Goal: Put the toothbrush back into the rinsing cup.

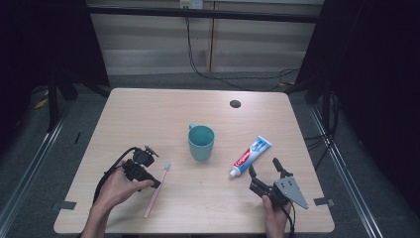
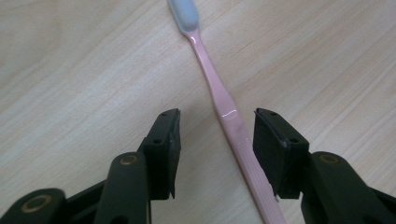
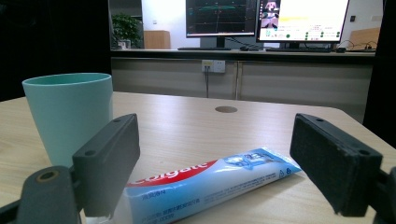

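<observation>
Plainly, labels follow.
Surface: light wood, one, with a dark round hole near its far edge.
Open room: the far half and the near middle lie bare; the near-right corner is crowded by the right hand.
Left claw: released, jaws spread on either side of the toothbrush handle, neither pad touching it; it hovers near the near-left part.
Right claw: released, wide apart, empty, aimed at the cap end of the toothpaste tube, near the near-right corner.
Cup: teal, upright, centre of the surface.
Count: one toothbrush, one tube, one cup, two claws.
</observation>
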